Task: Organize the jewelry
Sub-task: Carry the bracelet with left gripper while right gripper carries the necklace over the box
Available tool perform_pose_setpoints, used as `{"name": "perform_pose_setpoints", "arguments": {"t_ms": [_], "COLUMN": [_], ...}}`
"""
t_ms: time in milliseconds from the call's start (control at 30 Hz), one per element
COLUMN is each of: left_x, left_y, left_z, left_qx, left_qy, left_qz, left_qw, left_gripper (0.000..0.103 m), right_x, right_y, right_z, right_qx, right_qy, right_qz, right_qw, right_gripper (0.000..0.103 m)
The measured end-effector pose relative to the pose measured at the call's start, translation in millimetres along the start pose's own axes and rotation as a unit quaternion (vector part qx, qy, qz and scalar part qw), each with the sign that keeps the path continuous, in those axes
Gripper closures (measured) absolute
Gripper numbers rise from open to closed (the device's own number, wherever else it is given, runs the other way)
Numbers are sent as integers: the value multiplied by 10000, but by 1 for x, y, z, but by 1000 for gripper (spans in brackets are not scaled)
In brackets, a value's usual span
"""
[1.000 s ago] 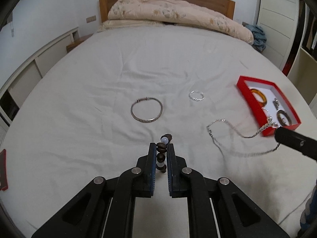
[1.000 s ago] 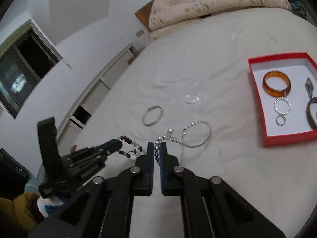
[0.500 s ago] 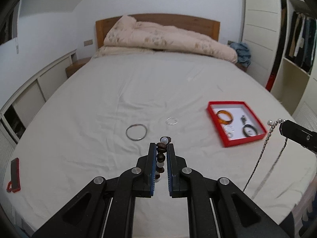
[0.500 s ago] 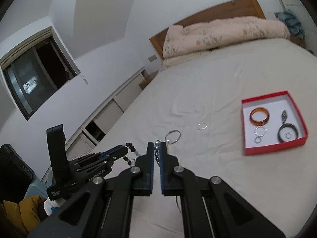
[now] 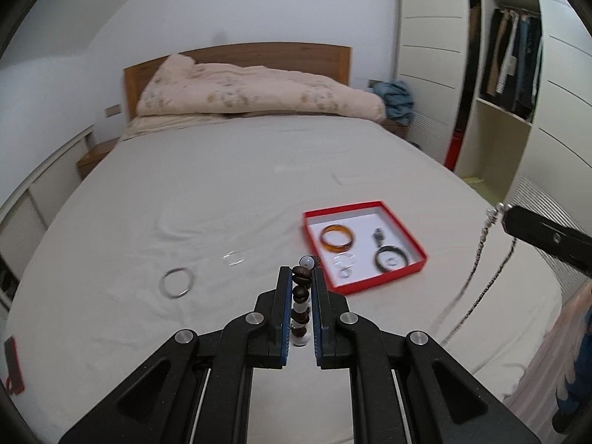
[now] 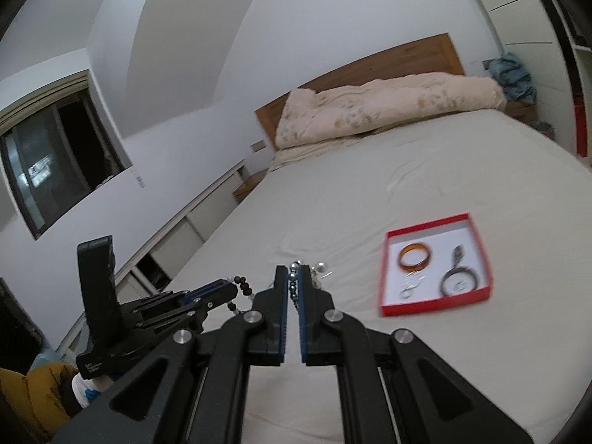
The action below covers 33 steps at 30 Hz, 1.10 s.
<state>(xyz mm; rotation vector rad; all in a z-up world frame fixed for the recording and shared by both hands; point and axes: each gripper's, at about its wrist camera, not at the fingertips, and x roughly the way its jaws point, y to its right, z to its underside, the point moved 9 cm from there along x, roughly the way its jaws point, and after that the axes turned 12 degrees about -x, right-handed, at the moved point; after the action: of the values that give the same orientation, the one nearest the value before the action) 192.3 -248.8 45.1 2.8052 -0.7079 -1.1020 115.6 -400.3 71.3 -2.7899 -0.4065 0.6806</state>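
My left gripper [image 5: 300, 275] is shut on a brown and white beaded bracelet [image 5: 301, 294], held high above the bed. My right gripper [image 6: 294, 272] is shut on a silver bead chain [image 6: 293, 281]; in the left wrist view the chain [image 5: 477, 259] hangs down from the right gripper [image 5: 507, 216]. A red jewelry box [image 5: 407, 238] lies on the bed and holds an amber bangle [image 5: 336, 237], a dark bangle [image 5: 391, 259], small silver rings and a charm. A silver bangle [image 5: 176, 283] and a small silver ring [image 5: 234, 258] lie on the sheet to the left of the box.
The bed sheet [image 5: 222, 185] is white, with a folded duvet [image 5: 259, 88] at the wooden headboard. A wardrobe [image 5: 510, 55] stands at the right. A red object [image 5: 13, 370] lies at the bed's left edge. Low cabinets line the left wall [image 6: 192, 229].
Both grippers have risen well above the bed with their jewelry. The chain has left the sheet and hangs free. The box appears smaller and nearer the centre.
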Motion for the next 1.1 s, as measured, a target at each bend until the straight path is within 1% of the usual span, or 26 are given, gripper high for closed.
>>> {"name": "perform_pose_setpoints", "arguments": {"t_ms": [100,200,333,500,600,700,867,1000,1100], "left_x": [30,59,115,177,219,246,287,308,315], "left_y": [25,45,66,70,71,70,67,62,62], "left_z": [-11,-20,-32,-34,-32,-30,-25,-9,2], "left_qx": [117,238,342,304,304,319,388,368,348], "left_qy": [-93,-169,-336,-600,-765,-872,-1012,-1202,-1336], "left_qz": [146,213,252,189,106,48,-105,-154,-115], "left_qw": [9998,9993,9985,9976,9966,9957,9941,9920,9904], "left_gripper": [93,93,93,93,93,93,93,93,93], "right_x": [8,21,52,107,140,169,206,217,217], "right_y": [30,61,101,151,177,199,228,236,245], "right_z": [-12,-26,-44,-60,-63,-56,-26,3,25], "right_qx": [-29,-41,-33,-6,55,99,243,290,416], "right_qy": [7,12,24,30,21,-62,-331,-546,-696], "right_qz": [191,342,481,619,655,703,775,790,824], "right_qw": [9998,9994,9988,9981,9978,9975,9961,9950,9933], "right_gripper": [99,99,99,99,99,99,98,98,98]}}
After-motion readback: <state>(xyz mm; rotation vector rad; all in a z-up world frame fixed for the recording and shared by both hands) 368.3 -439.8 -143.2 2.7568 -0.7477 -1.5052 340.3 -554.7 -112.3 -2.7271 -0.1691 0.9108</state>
